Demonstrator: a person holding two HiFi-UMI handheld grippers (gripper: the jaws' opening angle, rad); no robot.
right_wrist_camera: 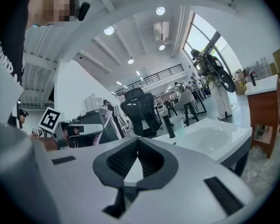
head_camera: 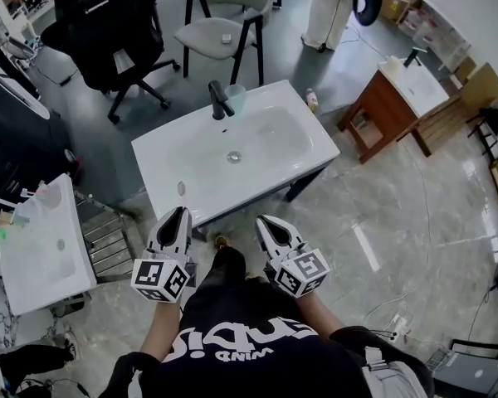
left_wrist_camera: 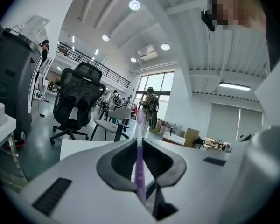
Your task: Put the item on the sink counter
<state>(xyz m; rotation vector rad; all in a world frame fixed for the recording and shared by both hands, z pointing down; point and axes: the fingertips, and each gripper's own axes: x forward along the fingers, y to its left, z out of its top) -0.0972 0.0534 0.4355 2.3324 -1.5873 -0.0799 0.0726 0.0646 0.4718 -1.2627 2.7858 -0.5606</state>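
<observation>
Short of the sink worktop (head_camera: 162, 160), left gripper (left_wrist_camera: 139, 141) fingers clamp a purple toothbrush (left_wrist_camera: 139, 164) by its handle (light, stiff, slick; may pivot); right gripper (right_wrist_camera: 137, 141) fingers pressed together, empty.

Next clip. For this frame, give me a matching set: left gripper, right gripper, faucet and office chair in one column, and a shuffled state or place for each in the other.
Things:
1. left gripper
2. right gripper
3. faucet
4. office chair

States or places:
A. stands at the back rim of the sink counter
B. shut, with nothing between its jaws
C. on the floor beyond the sink counter
D. shut on a thin purple item

Pairs: 1-D, 2-B, 3-A, 4-C
</observation>
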